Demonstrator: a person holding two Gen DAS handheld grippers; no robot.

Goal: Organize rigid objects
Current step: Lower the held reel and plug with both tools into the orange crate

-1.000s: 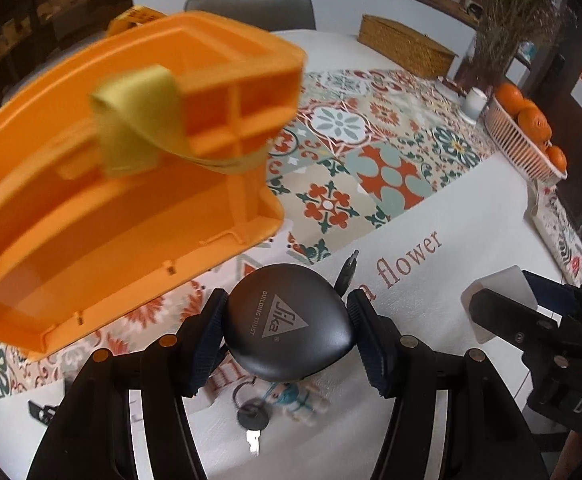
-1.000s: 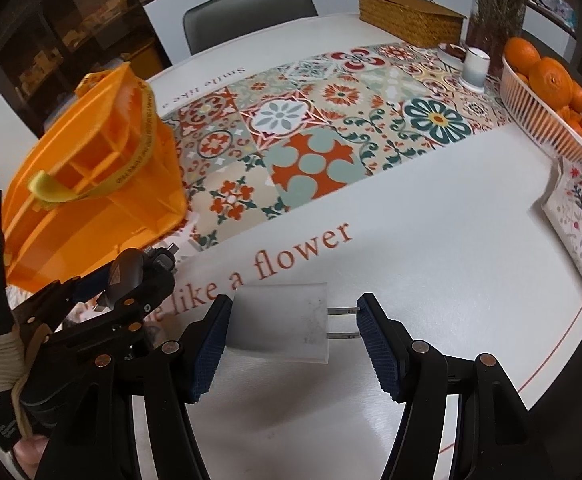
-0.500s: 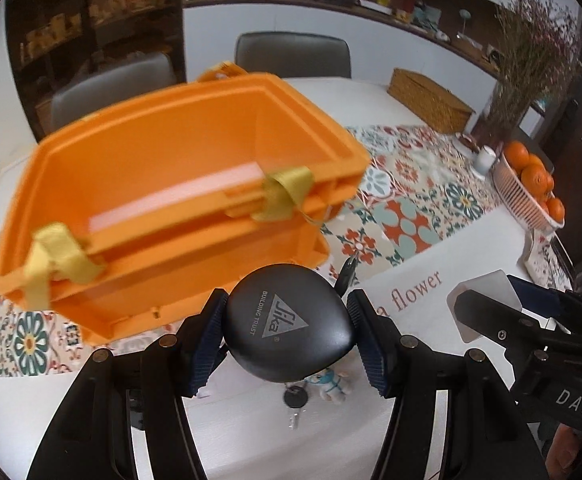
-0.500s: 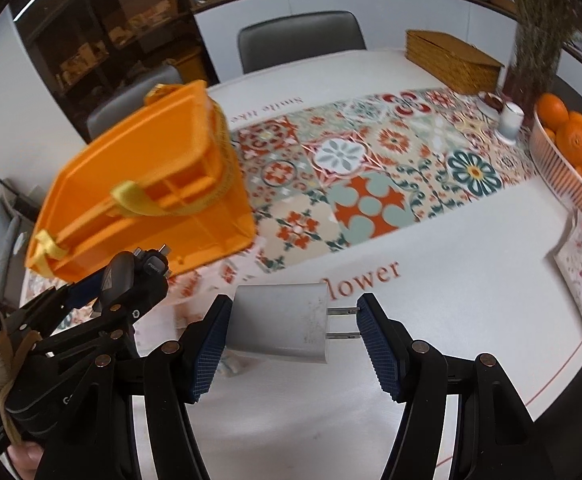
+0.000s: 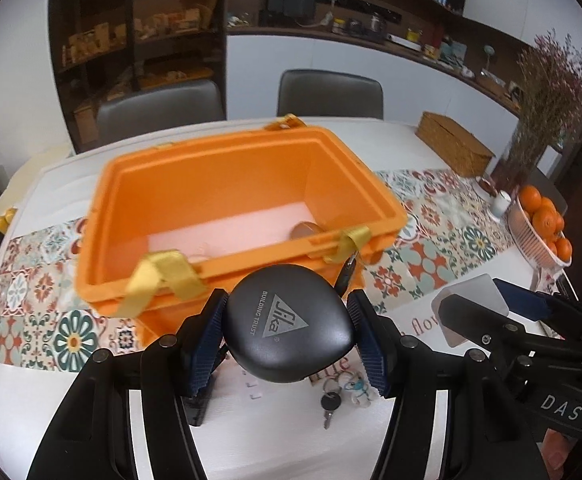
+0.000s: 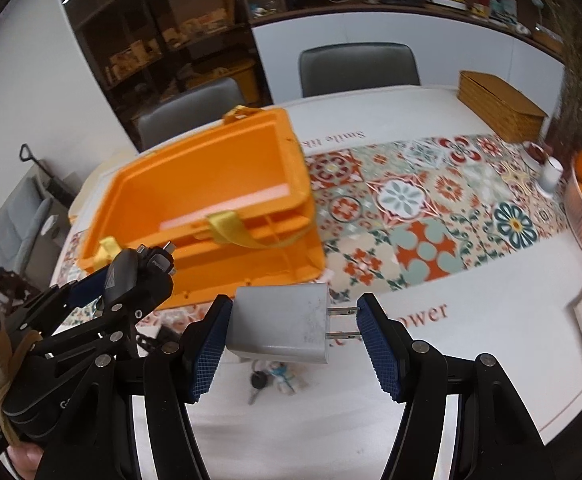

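The orange bin (image 5: 231, 184) sits open on the patterned runner (image 5: 443, 256), at 12 o'clock from the left gripper (image 5: 289, 332) and at 10 o'clock from the right gripper (image 6: 291, 332). It is hard moulded plastic, rectangular, with a stepped rim, ribbed outer walls and two yellow ribbon straps (image 5: 159, 280) draped over its near edge. On its pale floor lies a round metallic disc (image 5: 305, 230) in the right near corner; a second pale object by the near wall is mostly hidden by the rim.

At 3 o'clock on the table a white wire basket (image 5: 531, 240) is piled with oranges (image 5: 543, 216). A woven lidded box (image 5: 453, 148) stands at 1 o'clock; what it holds is not visible.

The left gripper is partly open, its blue ribbed pads pressed on both sides of a black pod (image 5: 287, 324), a smooth, matte, rounded case with a grey triangle logo and a connector tip poking out at its upper right. It hangs just in front of the bin's near wall, above the table.

The right gripper is also partly open, clamping a grey charger (image 6: 279, 324), a boxy scuffed plug: the left pad meets its flat back, the right pad meets its two metal prongs. It is held in the air to the right of the pod.

Below both, on the white tablecloth (image 6: 471, 360), lie a black-headed key (image 5: 329, 404) and a small figurine charm (image 5: 355, 386).
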